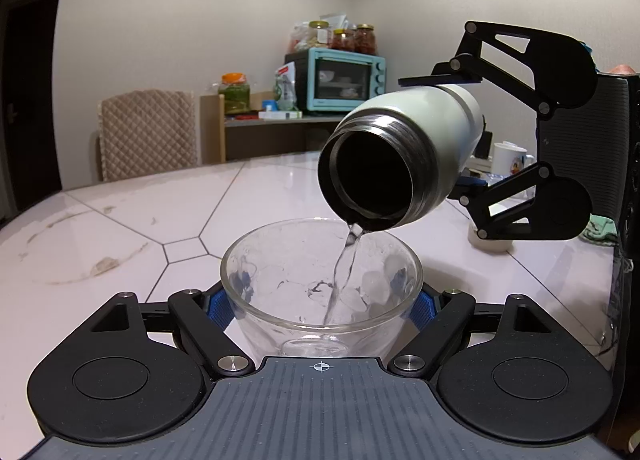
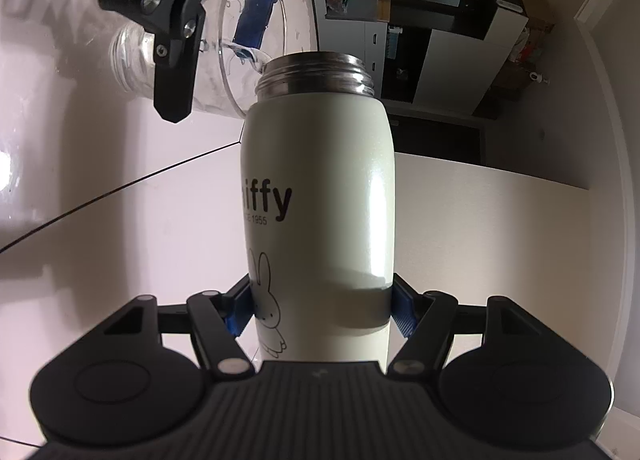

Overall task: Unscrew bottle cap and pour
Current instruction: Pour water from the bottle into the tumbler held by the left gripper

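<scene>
My left gripper [image 1: 322, 306] is closed on the clear round glass cup [image 1: 320, 280], blue pads [image 1: 219, 310] pressing its two sides. Above the white marble-patterned table [image 1: 120, 220], my right gripper [image 2: 320, 310] clamps the cream-white steel flask [image 2: 320, 180] near its base. The uncapped flask mouth [image 1: 374, 178] tilts over the cup's far rim, a water stream [image 1: 344, 268] falling inside.

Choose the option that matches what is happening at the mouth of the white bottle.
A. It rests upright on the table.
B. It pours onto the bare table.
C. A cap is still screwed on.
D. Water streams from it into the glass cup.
D: the tilted, capless white bottle in the right gripper sends a thin stream of water into the glass cup held by the left gripper.
</scene>
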`<state>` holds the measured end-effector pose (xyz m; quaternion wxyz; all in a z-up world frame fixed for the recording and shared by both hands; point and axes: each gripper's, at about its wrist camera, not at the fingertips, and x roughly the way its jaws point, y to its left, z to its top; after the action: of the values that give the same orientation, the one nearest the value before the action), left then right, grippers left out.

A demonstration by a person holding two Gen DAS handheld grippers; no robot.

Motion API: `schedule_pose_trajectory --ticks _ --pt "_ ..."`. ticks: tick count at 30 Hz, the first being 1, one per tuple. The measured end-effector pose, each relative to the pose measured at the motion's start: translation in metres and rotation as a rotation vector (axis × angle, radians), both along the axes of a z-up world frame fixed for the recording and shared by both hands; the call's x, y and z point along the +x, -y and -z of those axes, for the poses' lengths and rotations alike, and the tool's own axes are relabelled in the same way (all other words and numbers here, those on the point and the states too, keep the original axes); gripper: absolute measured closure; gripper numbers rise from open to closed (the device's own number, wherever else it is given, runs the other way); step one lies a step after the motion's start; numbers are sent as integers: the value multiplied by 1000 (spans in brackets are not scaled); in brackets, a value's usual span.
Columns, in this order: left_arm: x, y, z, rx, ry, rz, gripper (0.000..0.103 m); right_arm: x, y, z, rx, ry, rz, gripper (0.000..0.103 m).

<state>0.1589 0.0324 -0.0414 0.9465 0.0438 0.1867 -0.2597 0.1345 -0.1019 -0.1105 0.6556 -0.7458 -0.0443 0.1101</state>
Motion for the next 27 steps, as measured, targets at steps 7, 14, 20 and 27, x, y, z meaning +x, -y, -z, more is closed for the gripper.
schedule_pose_trajectory --ticks 7,14,20,27 --pt "0 0 0 0 0 0 17 1 2 1 -4 3 -1 33" --pt "0 -1 0 0 0 0 17 0 1 1 -13 5 -4 33" --pt "1 -2 0 0 0 0 17 0 1 1 -22 8 -5 33" --pt "1 -2 1 0 1 0 17 0 -1 0 -34 12 -4 33"
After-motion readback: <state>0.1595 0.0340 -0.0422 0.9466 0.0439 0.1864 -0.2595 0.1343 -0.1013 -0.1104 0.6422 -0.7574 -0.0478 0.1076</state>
